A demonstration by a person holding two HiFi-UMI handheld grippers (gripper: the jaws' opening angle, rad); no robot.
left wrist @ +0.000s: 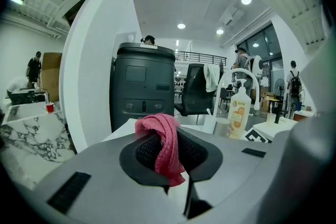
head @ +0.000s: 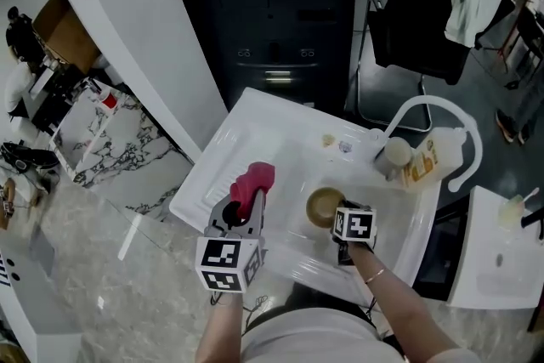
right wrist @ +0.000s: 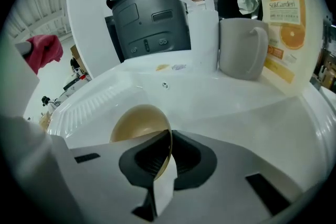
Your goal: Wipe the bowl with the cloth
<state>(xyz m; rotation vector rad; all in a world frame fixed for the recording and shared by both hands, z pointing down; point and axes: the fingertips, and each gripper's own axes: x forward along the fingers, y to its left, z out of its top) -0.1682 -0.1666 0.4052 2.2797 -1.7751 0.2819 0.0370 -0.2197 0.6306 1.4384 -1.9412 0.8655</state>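
The white sink (head: 255,140) lies under both tools, its ribbed drainboard below the left gripper (head: 253,201) and its basin below the right gripper (head: 338,221). Beyond the right gripper, at the far rim of the basin, stand the curved white tap (head: 433,110), an orange-labelled soap bottle (right wrist: 286,23) and a grey mug (right wrist: 241,47), the mug just beside the bottle.

The tan bowl (head: 323,206) sits at the right gripper's tips. Its jaws are closed narrow on the bowl's rim, 1 pad inside and 1 outside. Whether the bowl's base rests on the basin I cannot tell.

The pink cloth (left wrist: 164,147) is bunched in the left gripper, whose jaws are clamped on it. A fold rises above the tips and an end hangs below. From the right gripper the cloth lies off to the left, near the bowl but apart from it.

By my reading, both pick-ups are done: each of the 2 tools holds its thing. No wiping appears begun. The cloth has yet to meet the bowl, so all the rubbing, inside and out, is left.
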